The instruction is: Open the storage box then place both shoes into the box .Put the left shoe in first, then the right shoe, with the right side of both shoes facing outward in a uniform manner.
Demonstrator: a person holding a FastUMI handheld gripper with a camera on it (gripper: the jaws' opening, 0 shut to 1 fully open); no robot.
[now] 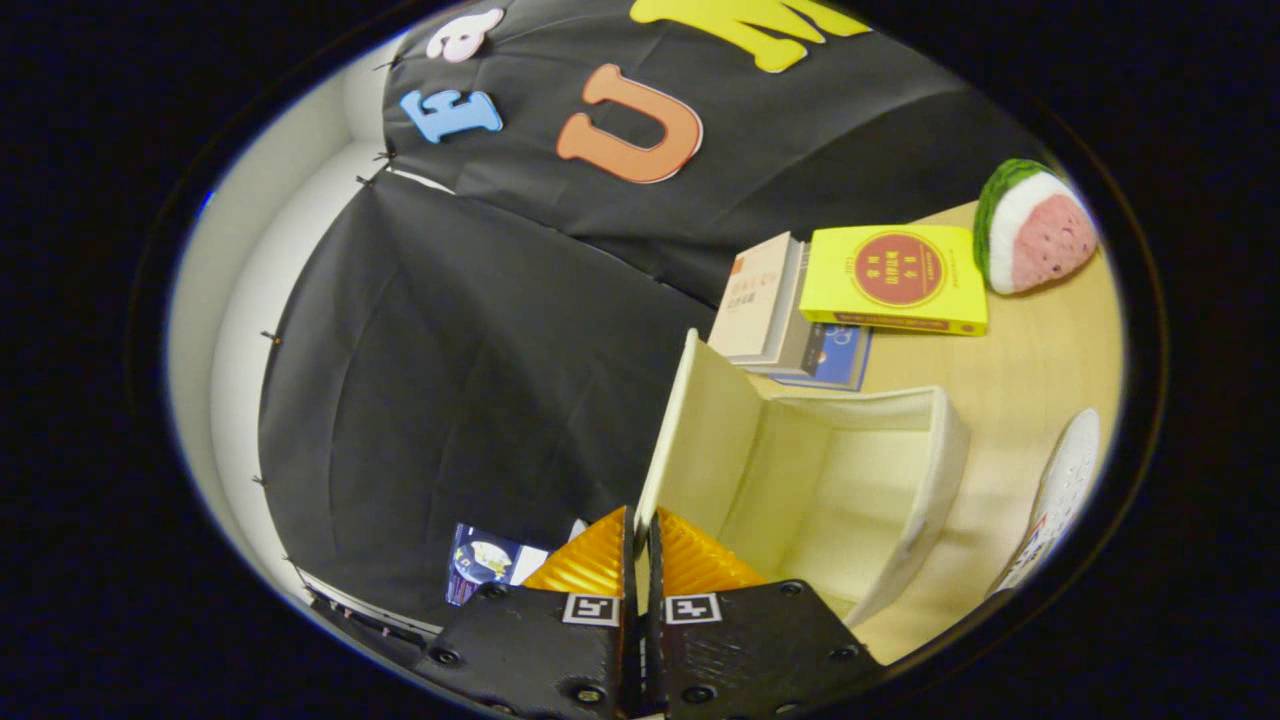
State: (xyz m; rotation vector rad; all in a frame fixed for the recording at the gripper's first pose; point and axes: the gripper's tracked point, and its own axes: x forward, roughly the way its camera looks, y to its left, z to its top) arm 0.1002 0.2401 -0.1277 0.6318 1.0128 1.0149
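While my gripper (640, 545) has its fingers pinched together on the lid (700, 430) of the box (900, 470), I judge the opening step is best finished by swinging that flap fully back before letting go (it stands nearly upright now). The box mouth gapes toward three o'clock, on the table (1030, 350). A shoe (1060, 495) lies at four o'clock, long axis running roughly from one toward seven.

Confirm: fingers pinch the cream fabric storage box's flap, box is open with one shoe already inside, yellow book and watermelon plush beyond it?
One error: the cream fabric storage box is empty in the gripper view. The white shoe lies on the wooden table beside it. Fingers pinch its flap; yellow book and watermelon plush sit beyond.
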